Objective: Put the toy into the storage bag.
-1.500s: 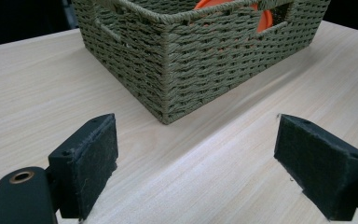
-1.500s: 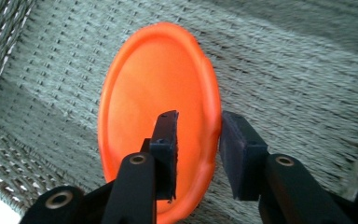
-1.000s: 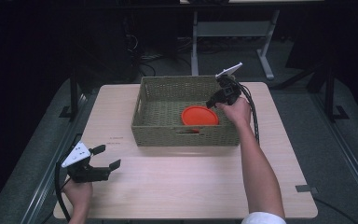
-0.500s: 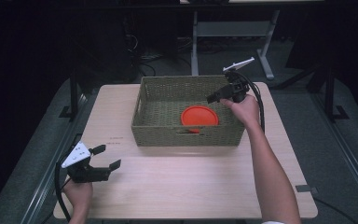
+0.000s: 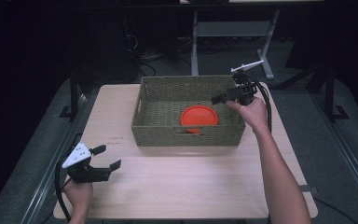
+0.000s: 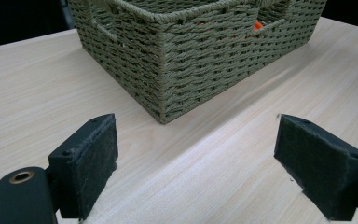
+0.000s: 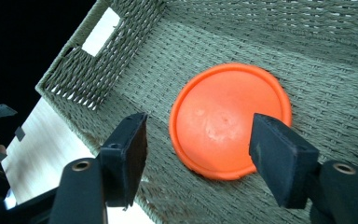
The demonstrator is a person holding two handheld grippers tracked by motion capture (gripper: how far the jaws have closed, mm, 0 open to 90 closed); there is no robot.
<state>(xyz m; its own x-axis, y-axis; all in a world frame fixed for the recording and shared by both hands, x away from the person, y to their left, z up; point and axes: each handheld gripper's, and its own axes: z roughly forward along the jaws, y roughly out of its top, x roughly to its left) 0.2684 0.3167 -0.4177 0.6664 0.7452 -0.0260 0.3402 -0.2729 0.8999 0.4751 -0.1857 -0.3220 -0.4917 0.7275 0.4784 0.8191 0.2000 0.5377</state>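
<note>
Bright tabletop, dark, perhaps underexposed, surroundings

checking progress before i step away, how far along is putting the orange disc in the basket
Done: the orange disc lies flat on the floor of the woven basket. In hand: nothing; the right hand-held gripper has just been opening, nothing between its jaws, above the basket's right end. The left hand-held gripper is open over the table. Left: apparently only withdrawing.

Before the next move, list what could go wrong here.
1. The right gripper, open with nothing between its jaws, hangs over the woven basket; its trailing cable might catch the rim on pulling away.
2. The orange disc lies flat on the basket floor, so re-gripping its thin edge could slip.
</note>
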